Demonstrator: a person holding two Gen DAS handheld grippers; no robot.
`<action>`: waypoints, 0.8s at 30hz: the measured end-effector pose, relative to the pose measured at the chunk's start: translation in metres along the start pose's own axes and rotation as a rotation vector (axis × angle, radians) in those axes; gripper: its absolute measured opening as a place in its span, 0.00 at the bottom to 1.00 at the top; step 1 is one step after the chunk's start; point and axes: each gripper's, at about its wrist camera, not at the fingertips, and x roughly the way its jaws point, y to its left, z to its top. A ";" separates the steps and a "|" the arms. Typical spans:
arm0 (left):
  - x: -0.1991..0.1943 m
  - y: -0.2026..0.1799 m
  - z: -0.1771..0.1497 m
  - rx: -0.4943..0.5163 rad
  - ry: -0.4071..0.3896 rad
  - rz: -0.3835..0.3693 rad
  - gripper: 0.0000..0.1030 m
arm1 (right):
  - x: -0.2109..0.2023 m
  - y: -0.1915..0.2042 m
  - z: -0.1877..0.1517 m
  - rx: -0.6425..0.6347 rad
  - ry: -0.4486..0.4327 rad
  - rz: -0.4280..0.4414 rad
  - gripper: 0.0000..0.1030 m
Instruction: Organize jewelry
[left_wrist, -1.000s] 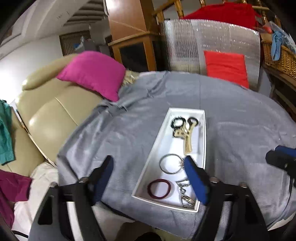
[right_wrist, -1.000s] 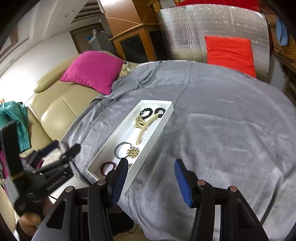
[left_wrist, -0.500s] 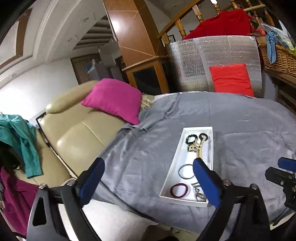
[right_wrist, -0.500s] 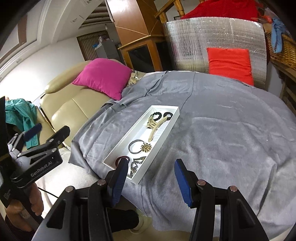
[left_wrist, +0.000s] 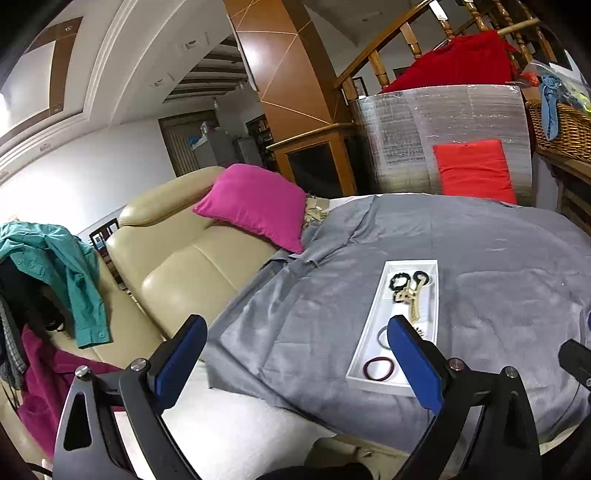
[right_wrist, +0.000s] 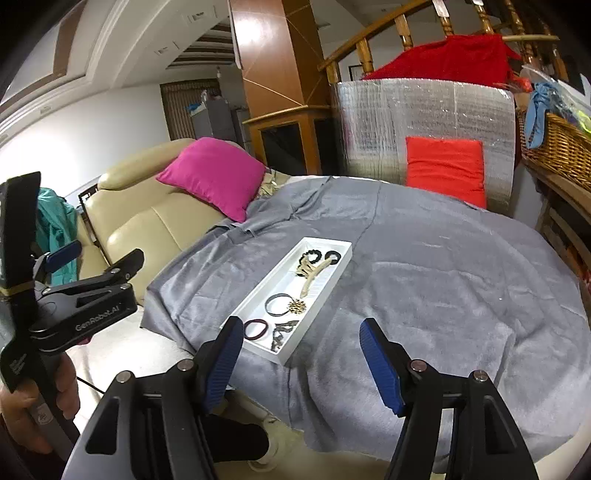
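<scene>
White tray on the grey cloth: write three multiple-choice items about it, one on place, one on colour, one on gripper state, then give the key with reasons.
1. Where does the white tray lie?
A. On the grey cloth
B. On the beige sofa
C. In the wicker basket

2. What colour is the hair tie at the tray's near end?
A. Yellow
B. Dark red
C. White

3. How do the jaws of the right gripper stand?
A. Shut on the tan hair claw
B. Shut on the tray's edge
C. Open, with nothing held

Key:
1. A, the tray rests flat on the cloth, apart from the sofa and basket.
2. B, the ring nearest the camera is dark red.
3. C, the blue pads stand apart, having just been opening, and the hair claw lies in the tray.
</scene>
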 end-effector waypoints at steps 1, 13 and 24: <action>-0.002 0.002 -0.001 0.001 -0.002 0.006 0.95 | -0.003 0.003 -0.001 -0.004 -0.001 0.002 0.68; -0.025 0.035 -0.012 -0.023 -0.002 0.071 0.96 | -0.014 0.029 -0.011 -0.020 0.010 0.034 0.69; -0.021 0.037 -0.015 -0.014 0.011 0.075 0.96 | -0.014 0.032 -0.013 -0.017 0.015 0.039 0.69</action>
